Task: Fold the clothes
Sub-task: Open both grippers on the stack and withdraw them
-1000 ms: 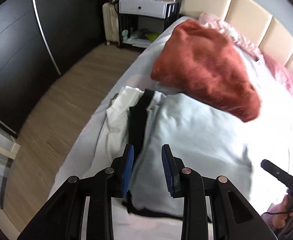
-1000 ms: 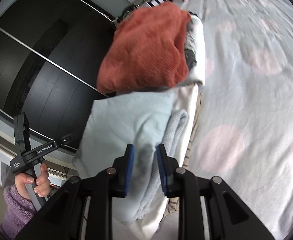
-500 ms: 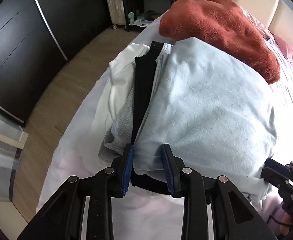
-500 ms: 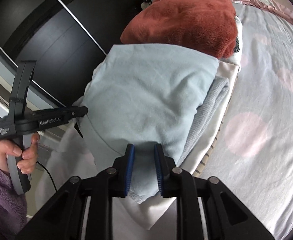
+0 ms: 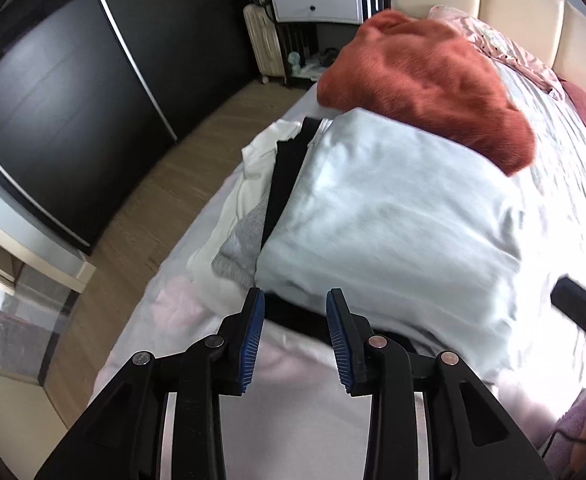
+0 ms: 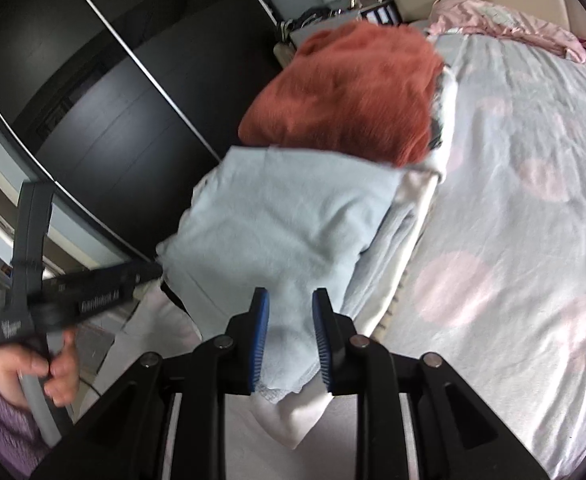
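Note:
A folded pale blue garment (image 5: 389,216) lies on top of a pile of folded clothes on the bed; it also shows in the right wrist view (image 6: 285,232). Under it are a black piece (image 5: 285,184), a grey knit (image 5: 241,244) and white cloth (image 5: 253,168). My left gripper (image 5: 293,332) is open and empty, just in front of the pile's near edge. My right gripper (image 6: 290,336) is open, with the blue garment's near corner lying between the fingers. The left gripper (image 6: 93,292) shows in the right wrist view, held by a hand.
A rust-red fluffy blanket (image 5: 425,80) lies behind the pile, touching it. The bed (image 6: 513,240) has a pale sheet with pink spots. A dark wardrobe (image 5: 73,92), wooden floor (image 5: 141,216) and a nightstand (image 5: 325,8) stand to the left. Pink bedding (image 6: 505,28) lies by the headboard.
Both grippers have opened and let go of the blue garment, which now rests on the pile. Both have drawn back a little from it.

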`<state>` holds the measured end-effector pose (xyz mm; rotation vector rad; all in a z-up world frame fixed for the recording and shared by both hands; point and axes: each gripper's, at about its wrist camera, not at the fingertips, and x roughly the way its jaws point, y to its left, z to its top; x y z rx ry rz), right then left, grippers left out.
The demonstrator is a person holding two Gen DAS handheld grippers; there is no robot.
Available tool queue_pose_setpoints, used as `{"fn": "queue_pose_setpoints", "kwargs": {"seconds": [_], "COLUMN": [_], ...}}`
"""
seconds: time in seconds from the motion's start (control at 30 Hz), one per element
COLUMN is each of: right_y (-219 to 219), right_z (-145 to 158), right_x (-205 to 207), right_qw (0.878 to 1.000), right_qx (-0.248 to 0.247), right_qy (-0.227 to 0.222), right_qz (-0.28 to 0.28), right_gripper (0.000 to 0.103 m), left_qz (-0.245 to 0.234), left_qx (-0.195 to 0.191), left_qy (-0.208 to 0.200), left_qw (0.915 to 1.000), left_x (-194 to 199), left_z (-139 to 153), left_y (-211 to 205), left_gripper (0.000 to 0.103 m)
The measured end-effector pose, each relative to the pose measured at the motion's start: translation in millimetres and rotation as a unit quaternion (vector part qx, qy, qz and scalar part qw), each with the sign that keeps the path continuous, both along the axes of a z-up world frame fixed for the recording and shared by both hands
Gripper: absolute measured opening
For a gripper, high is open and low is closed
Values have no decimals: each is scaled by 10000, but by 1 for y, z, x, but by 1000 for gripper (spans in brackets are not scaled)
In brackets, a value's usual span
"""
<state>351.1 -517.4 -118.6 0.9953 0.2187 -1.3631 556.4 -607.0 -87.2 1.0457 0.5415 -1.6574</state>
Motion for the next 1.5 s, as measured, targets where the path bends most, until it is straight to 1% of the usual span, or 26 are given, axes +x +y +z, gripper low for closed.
{"fn": "queue_pose_setpoints", "kwargs": {"seconds": [0.07, 0.13, 0.17, 0.2, 0.23, 0.3, 0.43, 0.5, 0.57, 0.63, 0.7, 0.9, 0.93, 1.0, 1.1, 1.27, 1.33, 1.37, 1.5], "right_y": [10, 24, 29, 35, 41, 53, 80, 91, 101, 108, 113, 123, 124, 127, 130, 130, 131, 131, 130], "right_z": [12, 23, 28, 32, 37, 47, 54, 55, 57, 59, 59, 60, 61, 63, 64, 65, 65, 65, 64], "right_x": [-2, -1, 0, 2, 3, 5, 5, 2, -2, -4, -5, -4, -3, -2, 1, 4, 3, 3, 2], "right_qw": [9998, 9991, 9988, 9983, 9981, 9976, 9977, 9977, 9978, 9978, 9977, 9974, 9973, 9969, 9965, 9962, 9963, 9964, 9964], "right_qx": [-183, -392, -473, -549, -574, -605, -507, -501, -493, -529, -535, -568, -583, -628, -668, -676, -677, -675, -674], "right_qy": [61, 127, 159, 190, 230, 312, 453, 447, 442, 390, 403, 431, 443, 471, 508, 538, 530, 519, 506], "right_qz": [-52, -31, 4, 42, 65, 104, 22, 6, -69, -72, -102, -91, -83, -31, 33, 59, 52, 47, 30], "right_gripper": [23, 30, 36, 39, 40, 44, 45, 45, 45, 46, 46, 46, 46, 46, 46, 46, 46, 46, 46], "left_qz": [18, 52, 73, 99, 126, 189, 339, 380, 407, 464, 520, 691, 725, 795, 845, 822, 805, 797, 764], "left_qx": [-165, -287, -363, -437, -511, -662, -908, -984, -1020, -1017, -1016, -1081, -1066, -1047, -1046, -1082, -1084, -1085, -1087], "left_qy": [41, 59, 62, 65, 69, 86, 109, 83, 86, 60, 68, -58, -45, 6, 30, -41, -32, -28, -18], "left_qw": [9999, 9996, 9993, 9990, 9986, 9976, 9952, 9944, 9939, 9937, 9934, 9917, 9916, 9913, 9909, 9907, 9908, 9909, 9911], "left_x": [-5, -9, -11, -12, -14, -16, -20, -22, -25, -27, -27, -28, -27, -25, -24, -25, -26, -27, -29], "left_z": [12, 24, 30, 34, 39, 47, 55, 57, 57, 56, 55, 49, 48, 47, 46, 48, 48, 48, 49], "left_y": [17, 31, 40, 48, 56, 72, 98, 110, 122, 132, 142, 161, 162, 166, 171, 173, 173, 173, 173], "left_gripper": [35, 35, 35, 36, 36, 43, 44, 44, 44, 46, 58, 59, 60, 68, 69, 71, 73, 78, 79]}}
